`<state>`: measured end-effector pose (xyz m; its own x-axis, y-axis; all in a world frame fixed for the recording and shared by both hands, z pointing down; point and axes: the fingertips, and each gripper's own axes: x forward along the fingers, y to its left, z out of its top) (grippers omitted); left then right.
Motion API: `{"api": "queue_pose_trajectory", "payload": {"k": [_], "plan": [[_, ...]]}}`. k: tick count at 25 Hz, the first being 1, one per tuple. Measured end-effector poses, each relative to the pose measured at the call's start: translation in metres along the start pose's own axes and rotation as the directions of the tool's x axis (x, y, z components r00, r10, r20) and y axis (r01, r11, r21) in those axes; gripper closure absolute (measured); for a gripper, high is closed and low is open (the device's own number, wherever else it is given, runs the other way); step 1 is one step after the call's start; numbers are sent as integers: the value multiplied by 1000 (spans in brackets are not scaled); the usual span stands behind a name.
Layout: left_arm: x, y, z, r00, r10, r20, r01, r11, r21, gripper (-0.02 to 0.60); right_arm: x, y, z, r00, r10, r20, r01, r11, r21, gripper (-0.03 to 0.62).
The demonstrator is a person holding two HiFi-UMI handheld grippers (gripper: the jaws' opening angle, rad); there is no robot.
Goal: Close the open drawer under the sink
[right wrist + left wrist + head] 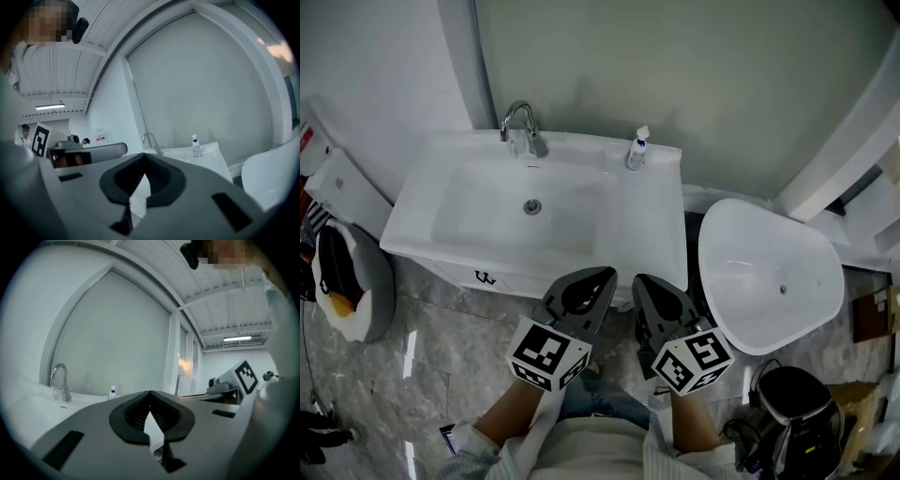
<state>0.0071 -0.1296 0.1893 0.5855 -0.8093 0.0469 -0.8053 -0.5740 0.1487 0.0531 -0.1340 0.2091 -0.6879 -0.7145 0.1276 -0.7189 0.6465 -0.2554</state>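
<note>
The task looks barely begun. The drawer [469, 274] sits just under the front edge of the sink [661, 220], towards its left half. In the head view its white front with a small dark handle shows beyond the sink's rim, so it appears to be standing out and not yet pushed in. How far out it is cannot be judged from above.

The left gripper [606, 275] and the right gripper [640, 280] hang side by side in front of the sink's right half. Both are to the right of the drawer handle and, as far as the head view shows, not touching the drawer. In each gripper view the jaws are closed tip to tip with nothing between them. What remains is to bring a gripper against the drawer front and press it in under the sink.

No brand or text can be read. The bottle [637, 150] at the back of the sink, right of the tap [521, 124], has a label too small to make out. A red-and-white sign left of the sink in the right gripper view is equally illegible. The gripper cubes carry only black-and-white square markers.
</note>
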Motion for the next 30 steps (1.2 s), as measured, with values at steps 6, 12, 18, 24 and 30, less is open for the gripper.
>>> {"api": "queue_pose_trajectory", "payload": {"k": [6,12,18,24,30], "plan": [[-15,-13,0,999,-34,-8,34,999,1,565,-10,27,9,998,60,-15,-60,998,-6,585],[-21,-18,1,998,-57,-13,57,998,18,565,-18,40,15,997,73,27,-72,997,-40,585],[-25,-14,-3,998,-63,-19,63,998,17,565,-16,42,7,997,79,12,-79,997,-17,585],[-28,-11,-6,998,-63,-15,63,998,-10,565,-14,40,4,997,81,16,-81,997,6,585],[-28,-9,-7,998,-63,-6,63,997,-35,565,-13,40,6,997,75,17,-75,997,4,585]]}}
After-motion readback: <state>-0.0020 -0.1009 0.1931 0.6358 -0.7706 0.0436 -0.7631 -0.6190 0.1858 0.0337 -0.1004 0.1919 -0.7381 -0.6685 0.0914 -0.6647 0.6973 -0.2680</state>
